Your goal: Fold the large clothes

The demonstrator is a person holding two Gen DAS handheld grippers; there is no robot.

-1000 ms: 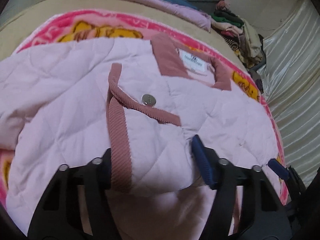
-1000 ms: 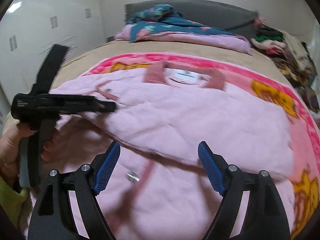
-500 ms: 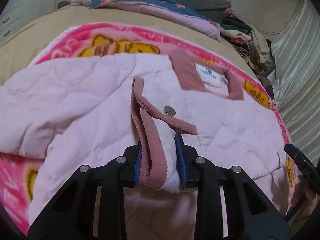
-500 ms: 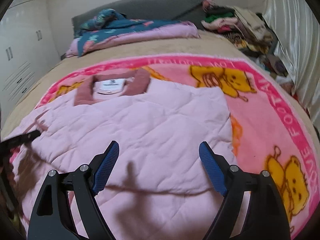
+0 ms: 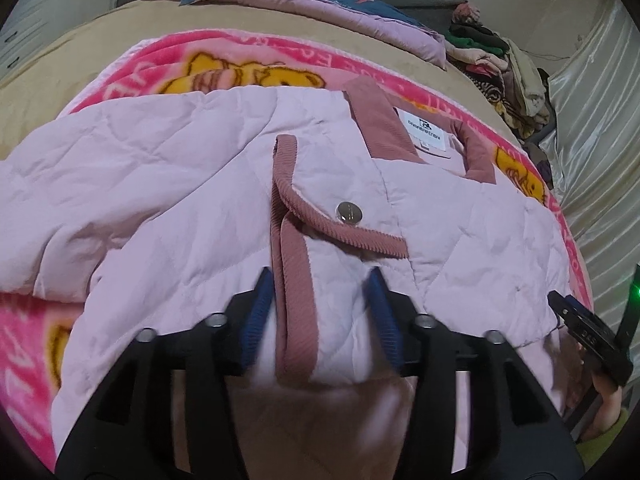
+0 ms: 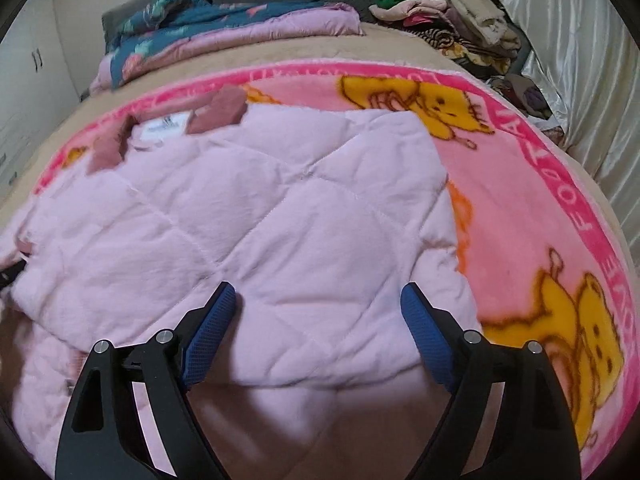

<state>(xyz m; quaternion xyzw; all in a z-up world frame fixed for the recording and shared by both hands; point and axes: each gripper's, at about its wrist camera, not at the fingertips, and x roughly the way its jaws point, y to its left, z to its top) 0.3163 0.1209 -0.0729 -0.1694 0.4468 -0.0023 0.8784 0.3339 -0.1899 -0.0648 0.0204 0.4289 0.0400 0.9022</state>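
A pale pink quilted jacket [image 5: 208, 184] lies spread on the pink cartoon blanket [image 6: 532, 208] that covers the bed, collar at the far side with its white label [image 5: 426, 132] facing up. In the left wrist view, one part is folded across the body, and its dusty-rose corduroy cuff [image 5: 294, 280] runs toward the camera with a metal snap [image 5: 349, 213] just right of it. The left gripper [image 5: 318, 312] sits over that fold, its jaws opening, with the cuff and a hump of quilting between the blue pads [image 5: 256, 320]; the left pad is right against the cuff, the right pad stands a little off the cloth. Far right in this view, a hand [image 5: 604, 408] holds the other black tool at the jacket's edge.

Over to the right wrist view: the right gripper [image 6: 316, 336] hangs above the near right part of the jacket, jaws spread wide and opening further, nothing clamped, only quilted fabric lying below them. Beyond, a folded floral quilt [image 6: 224, 24] sits at the head of the bed, and a heap of clothes [image 6: 448, 12] lies at the far right corner
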